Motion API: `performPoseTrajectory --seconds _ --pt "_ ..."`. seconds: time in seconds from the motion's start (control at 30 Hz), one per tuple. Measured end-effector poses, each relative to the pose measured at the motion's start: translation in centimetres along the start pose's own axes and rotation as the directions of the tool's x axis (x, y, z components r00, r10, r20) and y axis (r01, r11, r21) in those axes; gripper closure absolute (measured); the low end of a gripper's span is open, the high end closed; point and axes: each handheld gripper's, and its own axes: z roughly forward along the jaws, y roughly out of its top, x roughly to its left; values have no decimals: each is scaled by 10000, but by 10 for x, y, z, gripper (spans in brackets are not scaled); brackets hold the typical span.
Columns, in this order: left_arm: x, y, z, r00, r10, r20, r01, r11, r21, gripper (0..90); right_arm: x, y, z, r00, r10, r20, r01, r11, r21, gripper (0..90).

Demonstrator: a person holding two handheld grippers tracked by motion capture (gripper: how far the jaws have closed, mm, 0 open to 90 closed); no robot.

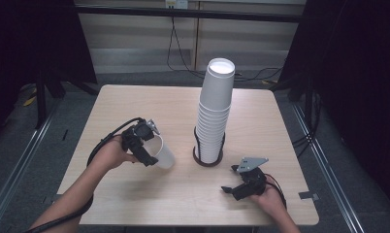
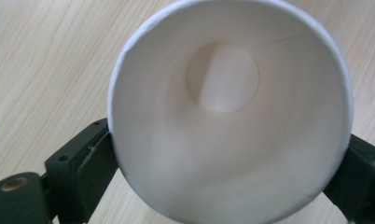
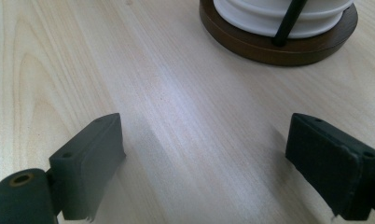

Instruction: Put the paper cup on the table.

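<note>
Left gripper sits left of centre in the high view, jaws clamped on a single white paper cup. The cup is tipped roughly on its side, base toward the cup stack, rim toward the hand. In the left gripper view the cup takes up most of the frame, open mouth facing the camera, round base visible deep inside, one black jaw pressed on each side of the rim wall. Rim looks slightly squeezed at the upper left, so the grip is firm. Whether the cup touches the table or hangs just above it, I cannot tell.

The tall stack of white paper cups stands at centre frame, nested upside down and leaning a bit right at the top, on a round dark wooden base with thin black upright rods that keep the pile from toppling. Wooden table underneath.

Right gripper rests low at the lower right, near the stack but apart from it, jaws spread wide and holding nothing. In the right gripper view the base is at the top edge. Likely it is parked so it can steady the holder while the left one handles the cup.
</note>
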Motion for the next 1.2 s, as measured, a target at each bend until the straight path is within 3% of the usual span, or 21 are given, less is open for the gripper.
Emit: performPoseTrajectory --seconds 0.13,0.27,0.73,0.83,1.2 --pt "1 0 3 10000 45 37 -45 10000 88 75 0 0 0 10000 -7 0 7 10000 -4 109" --pt "1 -2 5 9999 -95 55 97 9996 -267 70 0 0 0 10000 8 12 -8 10000 -15 111" --pt "1 -6 9 9988 -358 319 378 9971 -667 21 1 0 0 10000 32 30 -32 10000 -24 113" --pt "1 -8 9 9975 -606 374 636 9943 -850 11 1 0 0 10000 36 32 -36 10000 -25 114" --pt "3 -17 7 9960 -697 562 758 9905 -1147 3 1 0 0 10000 44 36 -44 10000 -23 114"
